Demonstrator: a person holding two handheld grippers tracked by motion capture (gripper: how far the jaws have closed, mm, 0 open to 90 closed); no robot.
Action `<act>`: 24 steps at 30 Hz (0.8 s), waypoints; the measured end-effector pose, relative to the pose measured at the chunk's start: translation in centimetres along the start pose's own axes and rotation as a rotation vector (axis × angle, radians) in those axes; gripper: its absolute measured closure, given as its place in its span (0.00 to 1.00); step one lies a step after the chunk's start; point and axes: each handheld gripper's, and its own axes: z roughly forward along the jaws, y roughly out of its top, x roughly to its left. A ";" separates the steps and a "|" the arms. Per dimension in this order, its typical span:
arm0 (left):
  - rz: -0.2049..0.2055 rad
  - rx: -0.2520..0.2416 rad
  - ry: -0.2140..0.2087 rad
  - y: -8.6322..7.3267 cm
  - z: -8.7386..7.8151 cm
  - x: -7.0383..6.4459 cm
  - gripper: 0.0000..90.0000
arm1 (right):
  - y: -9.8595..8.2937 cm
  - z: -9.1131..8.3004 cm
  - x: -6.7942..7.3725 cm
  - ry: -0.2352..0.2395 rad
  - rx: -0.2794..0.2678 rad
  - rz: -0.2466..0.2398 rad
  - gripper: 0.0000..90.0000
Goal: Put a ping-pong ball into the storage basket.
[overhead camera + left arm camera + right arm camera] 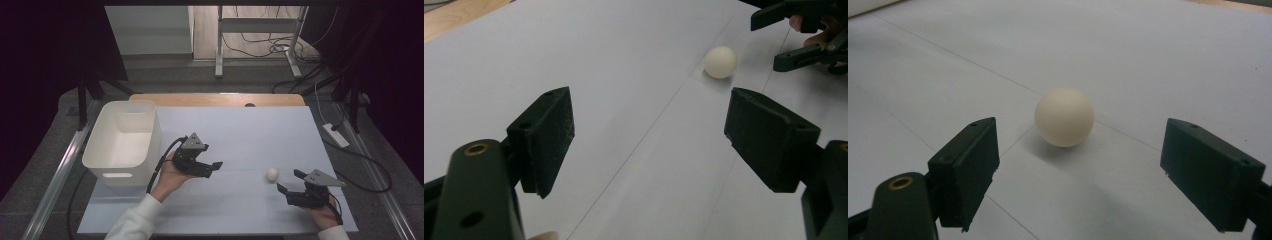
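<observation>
Table: pale sheet [240, 135] covers most of the top, with a strip of bare wood along the far edge; faint crease lines run across the sheet.
Surroundings: dark floor beyond the table, a metal desk frame [260, 35] and loose cables at the back, a white power strip [336, 135] on the floor to the right.
Bin: white plastic bin [107, 150] with a handle slot stands on the left part of the sheet, just beside the left hand.
Left gripper: left gripper [212, 167] is held above the middle of the sheet, jaws wide apart and holding nothing, pointing toward the ball; well apart from it.
Right gripper: right gripper [289, 181] sits low near the front right of the sheet, jaws spread wide and holding nothing, aimed at the ball, which lies just ahead of the gap between them, untouched.
Ball: small cream-white ball [1064, 117] rests on the sheet right of centre, near the right gripper, casting a soft shadow.
</observation>
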 end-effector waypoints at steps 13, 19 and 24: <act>0.013 0.002 -0.026 0.1 1.4 -0.4 0.24 | 0.0 0.0 0.0 0.000 -0.001 -0.001 0.18; 0.021 0.007 -0.035 0.1 1.9 -0.5 0.24 | 0.0 0.0 0.0 0.001 -0.001 -0.002 0.18; 0.021 0.008 -0.038 0.1 2.2 -0.5 0.24 | 0.0 0.0 0.0 0.001 -0.002 -0.003 0.18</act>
